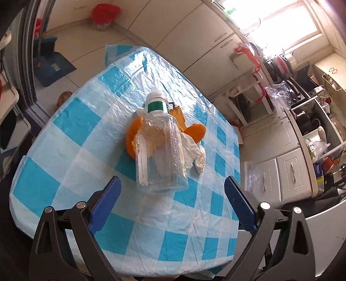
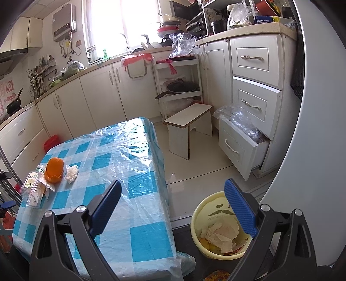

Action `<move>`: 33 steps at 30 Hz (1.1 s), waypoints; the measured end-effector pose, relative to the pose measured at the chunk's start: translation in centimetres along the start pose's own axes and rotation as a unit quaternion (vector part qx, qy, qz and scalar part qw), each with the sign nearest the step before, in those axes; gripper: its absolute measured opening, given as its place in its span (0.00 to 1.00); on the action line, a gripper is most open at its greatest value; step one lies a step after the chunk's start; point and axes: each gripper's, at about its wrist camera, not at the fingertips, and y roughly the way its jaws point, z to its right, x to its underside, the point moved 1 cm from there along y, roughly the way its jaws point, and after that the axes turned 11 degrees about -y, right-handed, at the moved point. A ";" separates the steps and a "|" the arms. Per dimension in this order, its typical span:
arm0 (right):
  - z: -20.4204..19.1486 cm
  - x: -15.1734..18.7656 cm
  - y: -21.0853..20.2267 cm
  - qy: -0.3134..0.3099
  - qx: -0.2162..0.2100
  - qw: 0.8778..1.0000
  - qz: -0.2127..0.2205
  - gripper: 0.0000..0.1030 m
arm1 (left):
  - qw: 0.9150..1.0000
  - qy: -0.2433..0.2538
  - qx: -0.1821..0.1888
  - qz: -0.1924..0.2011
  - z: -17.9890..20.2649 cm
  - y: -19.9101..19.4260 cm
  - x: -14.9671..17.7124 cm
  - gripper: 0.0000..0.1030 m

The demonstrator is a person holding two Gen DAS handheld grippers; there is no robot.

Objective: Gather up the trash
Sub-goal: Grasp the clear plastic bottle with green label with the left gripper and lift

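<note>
A clear plastic bottle (image 1: 161, 149) with a white cap and green band lies on the blue-checked table (image 1: 64, 151), over orange peel (image 1: 133, 134) and a crumpled white tissue (image 1: 194, 155). My left gripper (image 1: 173, 194) is open, its blue pads just short of the bottle's base. In the right wrist view the same bottle (image 2: 32, 188), orange peel (image 2: 54, 169) and tissue (image 2: 71, 173) sit at the table's far left. My right gripper (image 2: 173, 200) is open and empty above the table's edge, beside a yellow bin (image 2: 201, 216) on the floor holding paper scraps.
White kitchen cabinets (image 2: 97, 95) line the walls, and one low drawer (image 2: 235, 147) stands pulled open with plastic bags in it. A small white stool (image 2: 188, 127) stands on the floor past the table. A red bag (image 1: 104, 13) sits on the floor.
</note>
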 end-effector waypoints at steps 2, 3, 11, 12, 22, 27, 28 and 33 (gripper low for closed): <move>0.0 0.0 0.1 0.003 -0.002 1.000 -0.003 0.89 | 1.000 0.003 -0.005 -0.007 0.0 1.5 -0.5 0.89; 0.1 0.1 0.2 0.004 -0.003 1.000 -0.004 0.89 | 1.000 0.002 -0.006 -0.013 0.0 2.2 -0.7 0.89; -0.3 0.0 1.1 0.006 -0.012 1.000 -0.015 0.89 | 0.999 -0.030 0.010 -0.042 0.0 5.2 -1.6 0.89; -0.4 0.0 1.3 0.006 -0.014 1.000 -0.017 0.89 | 0.998 -0.037 0.013 -0.046 -0.1 5.6 -1.7 0.89; -1.2 0.1 2.1 0.002 -0.030 0.999 -0.030 0.89 | 0.994 -0.084 0.005 -0.075 -1.7 7.1 -1.4 0.55; -1.3 0.2 2.5 0.000 -0.034 0.999 -0.038 0.89 | 0.996 -0.057 0.012 -0.070 -0.5 5.5 -1.2 0.51; -1.3 0.2 2.4 0.000 -0.034 0.999 -0.038 0.89 | 0.996 -0.050 0.018 -0.069 -0.2 5.0 -1.1 0.51; -1.3 0.3 2.4 -0.001 -0.035 0.999 -0.040 0.89 | 0.996 -0.031 0.045 -0.064 0.8 2.5 -1.2 0.51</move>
